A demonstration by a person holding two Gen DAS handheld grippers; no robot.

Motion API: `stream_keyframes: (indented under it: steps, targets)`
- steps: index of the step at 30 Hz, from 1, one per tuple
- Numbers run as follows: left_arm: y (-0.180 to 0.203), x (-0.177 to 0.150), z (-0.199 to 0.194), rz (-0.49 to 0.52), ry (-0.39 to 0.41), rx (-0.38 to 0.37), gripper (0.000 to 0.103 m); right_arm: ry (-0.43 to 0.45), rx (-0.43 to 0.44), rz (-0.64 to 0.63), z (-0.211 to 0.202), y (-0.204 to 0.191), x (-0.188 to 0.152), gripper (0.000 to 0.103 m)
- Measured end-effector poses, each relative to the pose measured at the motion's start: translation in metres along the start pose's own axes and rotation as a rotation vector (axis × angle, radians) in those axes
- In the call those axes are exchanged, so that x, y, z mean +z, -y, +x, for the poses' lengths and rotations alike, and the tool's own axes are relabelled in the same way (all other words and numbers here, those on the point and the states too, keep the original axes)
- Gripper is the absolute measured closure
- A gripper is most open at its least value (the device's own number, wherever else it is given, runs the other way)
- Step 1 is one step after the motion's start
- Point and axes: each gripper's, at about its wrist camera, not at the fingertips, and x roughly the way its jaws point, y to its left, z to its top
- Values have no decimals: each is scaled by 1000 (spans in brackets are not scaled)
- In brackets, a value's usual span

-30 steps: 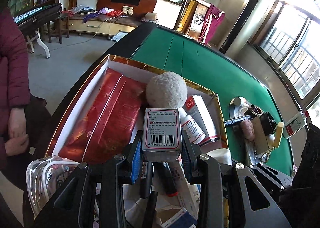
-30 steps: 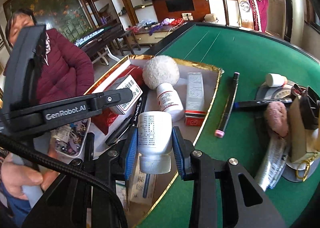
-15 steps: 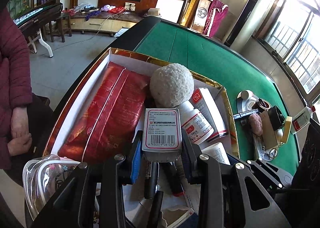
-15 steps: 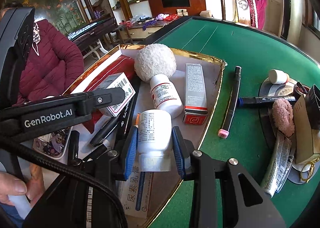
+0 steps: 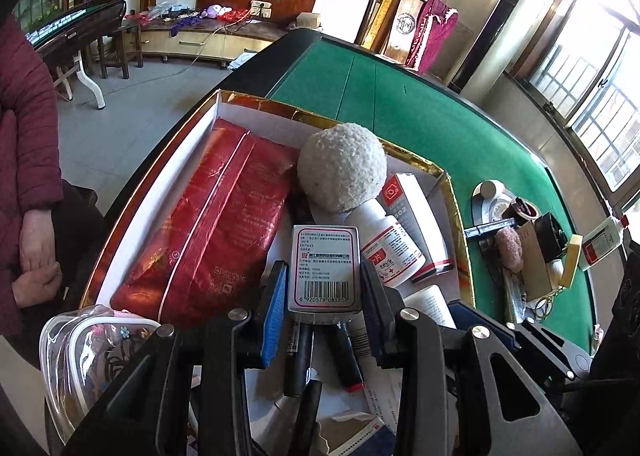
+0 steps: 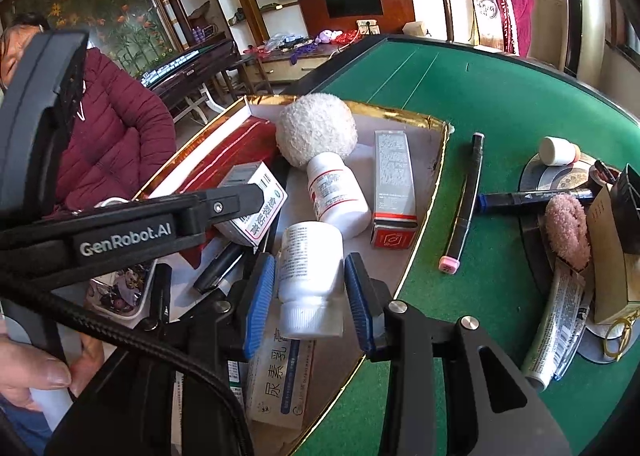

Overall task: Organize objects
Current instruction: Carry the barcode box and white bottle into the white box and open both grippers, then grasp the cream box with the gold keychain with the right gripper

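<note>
— Left claw (image 5: 323, 292), what has it got?
— Its pads press on a small barcoded box (image 5: 325, 270), held above the gold-rimmed tray (image 5: 454, 211) beside a red packet (image 5: 224, 223) and a white fuzzy ball (image 5: 342, 167).

— And from the right wrist?
— Right claw (image 6: 308, 298) is opening; a white bottle (image 6: 311, 280) sits between its blue pads (image 6: 258, 296), small gaps either side, over the tray's near corner on the green surface (image 6: 500, 103). A pink-tipped marker (image 6: 464, 203) lies just outside.
</note>
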Motion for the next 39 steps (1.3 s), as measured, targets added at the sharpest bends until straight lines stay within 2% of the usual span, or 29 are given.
stream_keyframes:
  steps: [5, 12, 16, 19, 20, 21, 23, 24, 30, 34, 36, 37, 38, 39]
  targets:
    - [3, 1, -11, 6, 39, -48, 71, 37, 7, 16, -17, 6, 3, 64]
    - [7, 2, -17, 17, 63, -89, 69, 139, -45, 57, -64, 38, 3, 64]
    - [9, 2, -17, 21, 62, -93, 69, 233, -148, 58, -105, 66, -1, 53]
    - [11, 1, -17, 27, 60, -97, 69, 282, -278, -6, -130, 86, -5, 26]
    - [13, 0, -17, 31, 59, -97, 69, 303, -312, -31, -136, 90, -7, 22]
    - [14, 0, -17, 33, 59, -97, 69, 315, -373, -76, -140, 97, -11, 22]
    - [15, -1, -17, 37, 58, -99, 69, 285, -467, -120, -137, 105, -13, 23]
    - [15, -1, -17, 36, 58, -101, 69, 275, -488, -131, -134, 113, -15, 23]
    - [15, -2, -17, 39, 57, -106, 69, 195, -427, -67, -110, 140, -10, 23]
    - [20, -3, -18, 55, 57, -119, 69, 215, -399, -33, -105, 153, -13, 24]
    - [23, -4, -19, 66, 58, -130, 69, 206, -376, -7, -101, 162, -15, 31]
    - [25, -4, -19, 71, 57, -132, 69, 196, -375, -4, -99, 164, -16, 40]
    - [26, -4, -19, 74, 57, -135, 69, 195, -371, -1, -98, 165, -18, 54]
    - [27, -5, -20, 75, 58, -136, 69, 191, -361, 5, -99, 166, -18, 56]
